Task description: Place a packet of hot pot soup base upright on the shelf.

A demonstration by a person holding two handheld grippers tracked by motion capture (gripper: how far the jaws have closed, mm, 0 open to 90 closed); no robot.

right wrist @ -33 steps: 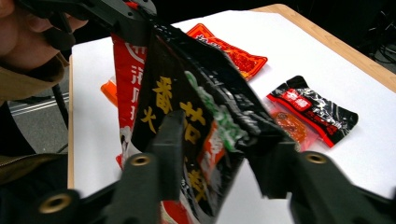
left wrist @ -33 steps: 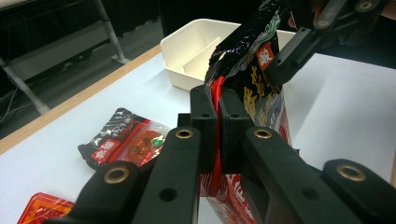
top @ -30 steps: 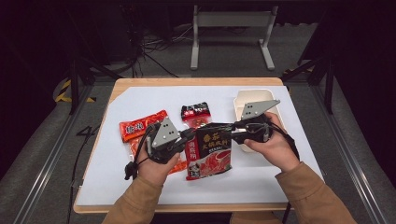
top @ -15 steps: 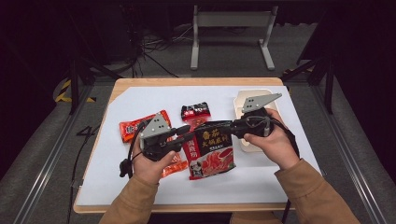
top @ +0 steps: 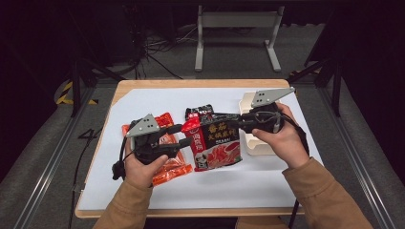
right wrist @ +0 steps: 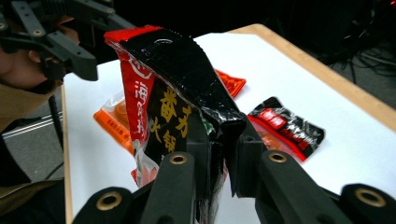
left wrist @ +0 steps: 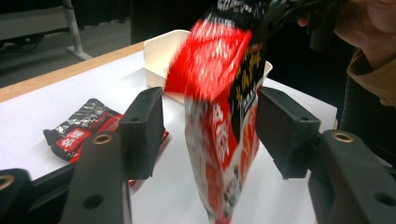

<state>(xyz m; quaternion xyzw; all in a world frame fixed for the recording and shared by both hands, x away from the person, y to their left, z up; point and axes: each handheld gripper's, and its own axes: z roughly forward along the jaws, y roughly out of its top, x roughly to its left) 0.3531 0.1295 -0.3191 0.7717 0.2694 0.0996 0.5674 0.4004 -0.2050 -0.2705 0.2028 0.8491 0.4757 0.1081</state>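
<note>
Left gripper (top: pixel 177 136): jaws have just been opening, now standing apart either side of the red-and-black printed plastic food pouch (top: pixel 216 143), pads not touching it. Pouch hangs above the white sheet, between both grippers. Right gripper (top: pixel 237 120): jaws clamped on the pouch's upper edge, beside the cream rectangular plastic tray (top: pixel 248 102).

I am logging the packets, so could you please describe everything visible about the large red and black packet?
The large red and black packet is a glossy plastic pouch printed with yellow characters. It hangs upright off the table, pinched at one edge by the right hand-held gripper. The left hand-held gripper has just been opening; its pads flank the pouch without pressing.
</note>
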